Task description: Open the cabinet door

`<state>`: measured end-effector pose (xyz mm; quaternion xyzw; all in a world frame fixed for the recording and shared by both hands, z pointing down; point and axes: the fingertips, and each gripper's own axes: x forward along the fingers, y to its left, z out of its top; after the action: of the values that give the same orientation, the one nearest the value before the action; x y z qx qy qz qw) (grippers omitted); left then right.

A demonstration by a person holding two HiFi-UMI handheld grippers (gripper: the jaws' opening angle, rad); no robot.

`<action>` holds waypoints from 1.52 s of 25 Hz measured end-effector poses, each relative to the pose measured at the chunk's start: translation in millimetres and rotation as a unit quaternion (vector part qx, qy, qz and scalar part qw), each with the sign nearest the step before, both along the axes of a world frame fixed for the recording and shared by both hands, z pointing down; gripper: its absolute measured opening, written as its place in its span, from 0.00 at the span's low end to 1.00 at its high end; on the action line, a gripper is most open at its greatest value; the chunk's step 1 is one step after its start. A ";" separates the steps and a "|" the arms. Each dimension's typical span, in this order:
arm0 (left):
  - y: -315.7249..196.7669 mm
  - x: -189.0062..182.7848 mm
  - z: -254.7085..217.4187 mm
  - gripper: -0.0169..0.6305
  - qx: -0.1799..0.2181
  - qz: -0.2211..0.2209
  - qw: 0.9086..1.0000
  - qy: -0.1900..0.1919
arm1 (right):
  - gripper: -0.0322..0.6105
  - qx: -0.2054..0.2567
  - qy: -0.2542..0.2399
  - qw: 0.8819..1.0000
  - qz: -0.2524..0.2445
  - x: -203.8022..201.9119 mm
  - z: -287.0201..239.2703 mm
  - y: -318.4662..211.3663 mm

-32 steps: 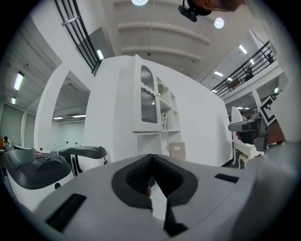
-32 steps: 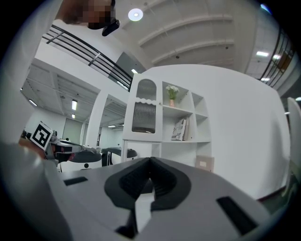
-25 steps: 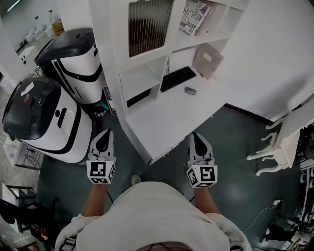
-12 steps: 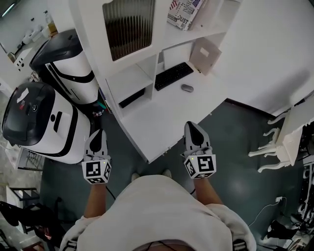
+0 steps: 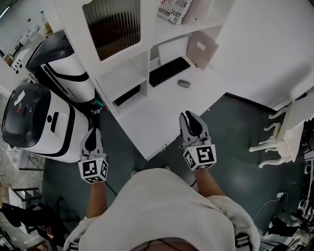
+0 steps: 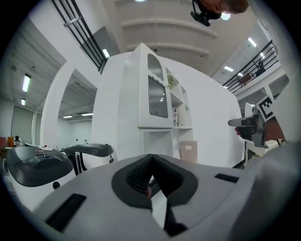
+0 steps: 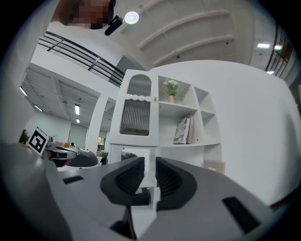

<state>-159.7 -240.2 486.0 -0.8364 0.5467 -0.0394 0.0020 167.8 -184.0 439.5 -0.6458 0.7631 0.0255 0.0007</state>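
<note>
Head view cuts the cabinet door off at the top edge (ribbed pane, shut), well ahead of me. My right claw has just been opening, empty; my left claw is closed, empty.

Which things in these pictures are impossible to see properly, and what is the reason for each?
The cabinet door: in the head view the top edge cuts off its upper part, and its handle is too small to make out in both gripper views.
The cabinet's contents: they lie behind the ribbed glass and are blurred in every view.
The book: the top edge cuts it off in the head view, and in the right gripper view the print is too small to read.
</note>
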 end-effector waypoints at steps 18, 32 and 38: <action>-4.5 -6.4 1.8 0.02 0.000 -0.006 1.000 -0.002 | 0.48 0.007 -0.007 1.000 -0.016 -4.5 -5.2 -8.4; 8.6 -22.7 -0.1 0.02 0.003 -0.023 1.000 0.002 | 0.44 0.030 0.019 0.999 -0.033 -9.3 -43.0 -31.2; 14.4 -28.6 0.9 0.02 0.000 -0.031 1.000 0.003 | 0.43 0.043 0.026 0.998 -0.038 -4.6 -67.9 -50.7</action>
<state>-188.3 -225.8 486.9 -0.8192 0.5724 -0.0370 -0.0010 163.2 -234.7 371.6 -0.6147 0.7851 0.0750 0.0094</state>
